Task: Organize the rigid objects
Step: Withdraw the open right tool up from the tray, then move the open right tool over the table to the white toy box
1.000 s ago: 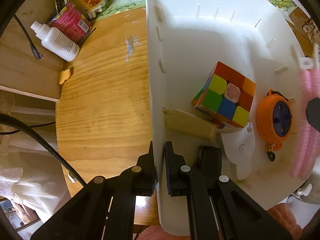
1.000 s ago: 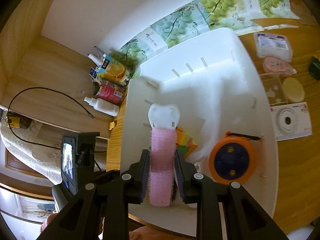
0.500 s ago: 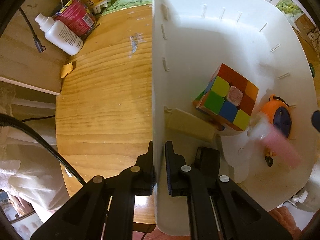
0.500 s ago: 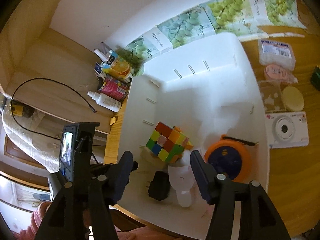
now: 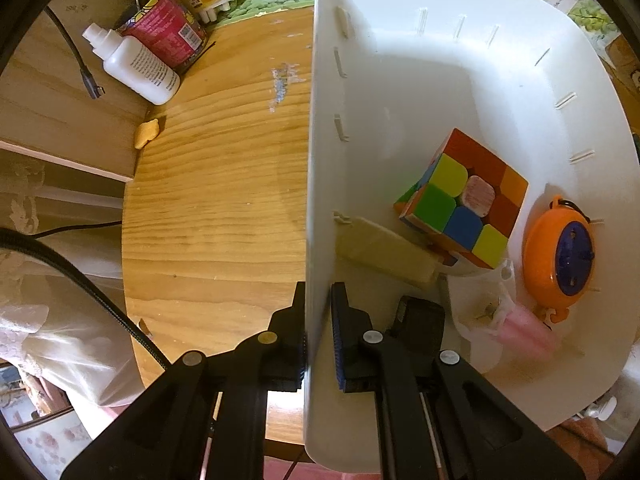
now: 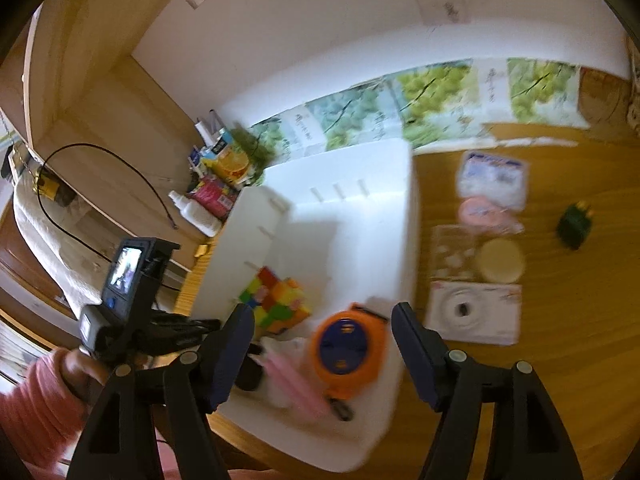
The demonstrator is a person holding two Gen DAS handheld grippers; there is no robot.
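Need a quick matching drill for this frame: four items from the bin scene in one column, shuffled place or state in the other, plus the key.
Column one:
1. puzzle cube
2. orange reel
3. left gripper
4. white bottle

Column two:
A. lying on the wooden table, outside the bin
B. clamped on the white bin wall
C. inside the bin, multicoloured, beside a beige block
D. inside the bin, round with a blue centre

Pairs: 1-C, 2-D, 3-B, 4-A
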